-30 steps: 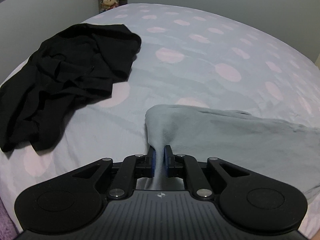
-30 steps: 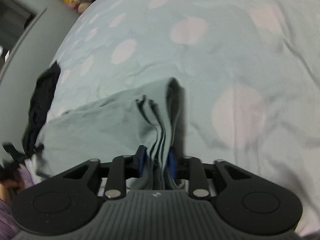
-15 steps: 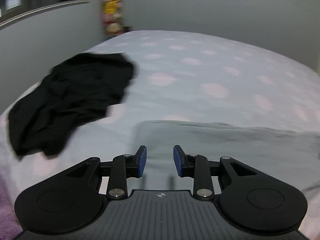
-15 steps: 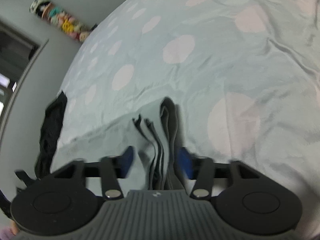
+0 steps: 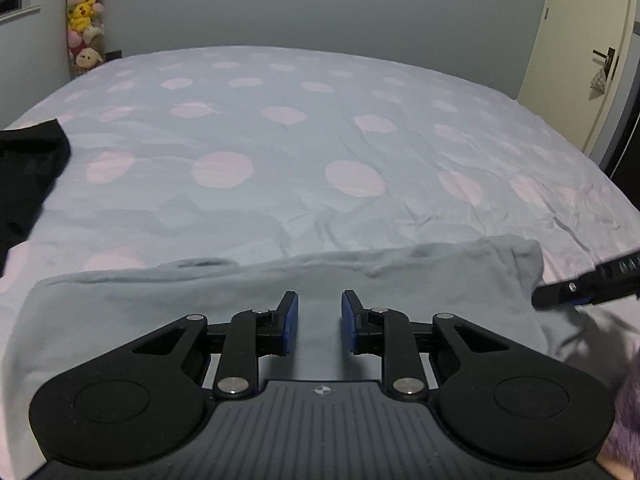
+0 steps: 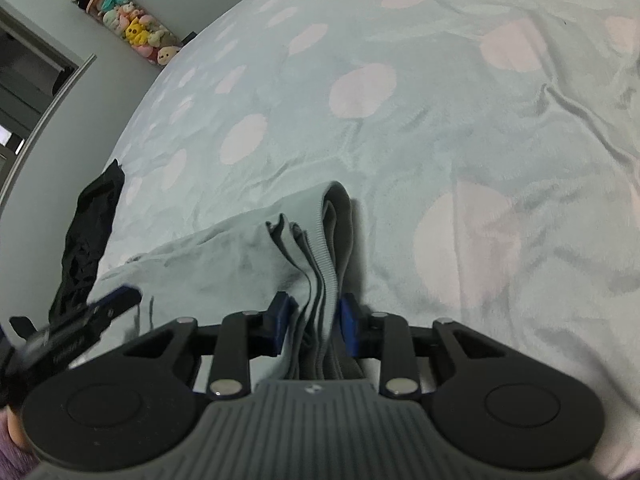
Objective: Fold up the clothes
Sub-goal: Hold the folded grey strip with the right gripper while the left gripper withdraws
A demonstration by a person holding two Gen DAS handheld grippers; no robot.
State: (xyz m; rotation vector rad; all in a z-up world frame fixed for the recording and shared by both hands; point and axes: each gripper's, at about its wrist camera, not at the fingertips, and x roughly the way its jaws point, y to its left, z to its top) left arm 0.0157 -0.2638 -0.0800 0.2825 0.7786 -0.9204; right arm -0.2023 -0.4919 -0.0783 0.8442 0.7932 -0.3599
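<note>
The bed (image 5: pixel 280 152) wears a soft, slightly rumpled pale blue-grey cover dotted with big pink rounds. Along its near edge lies the grey garment (image 5: pixel 200 304), a smooth knit cloth folded into a long band with a low ridge at its far side. At the garment's right end the layers stack up, and there the ribbed hem (image 6: pixel 320 248) shows as several thick, corded edges standing on their sides.

The left tongs (image 5: pixel 319 322) hang just above the middle of the garment, blue pads a little apart with nothing between them but bare cloth below; the jaws are closing, gripping nothing. The right tongs (image 6: pixel 312 320) sit at the garment's right end with the ribbed hem bunched between the blue pads; the jaws are closing on it, the left pad against the cloth, and I cannot tell if the right pad presses it too.

Left of the garment a limp, crumpled black garment (image 5: pixel 28 172) lies on the bed. Beyond the bed's far left corner a tall clear column of plush toys (image 5: pixel 86 20) stands against the wall.
</note>
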